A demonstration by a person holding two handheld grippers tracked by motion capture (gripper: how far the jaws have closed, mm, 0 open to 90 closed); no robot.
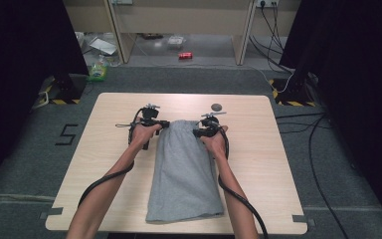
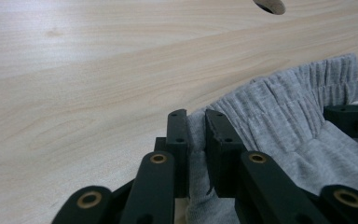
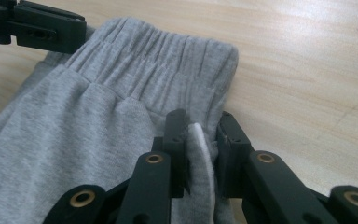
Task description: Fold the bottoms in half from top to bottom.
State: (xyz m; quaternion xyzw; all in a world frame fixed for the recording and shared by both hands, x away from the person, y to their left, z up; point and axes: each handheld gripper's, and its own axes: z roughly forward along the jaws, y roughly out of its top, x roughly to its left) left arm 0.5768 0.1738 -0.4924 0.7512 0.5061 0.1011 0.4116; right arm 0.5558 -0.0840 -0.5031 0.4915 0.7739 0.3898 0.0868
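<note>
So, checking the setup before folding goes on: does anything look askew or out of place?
Mostly tidy: the grey shorts lie flat, each gripper pinching a waistband corner. Oddities: a small dark round object sits on the table beyond the waistband, and a red can lies on the floor.

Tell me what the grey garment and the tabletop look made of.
Grey garment: soft matte knit, probably cotton jersey or fleece; fine heathered weave, ribbed gathered waistband. Tabletop: pale wood-grain, smooth with slight sheen; likely laminate or veneer, hard to tell which.
</note>
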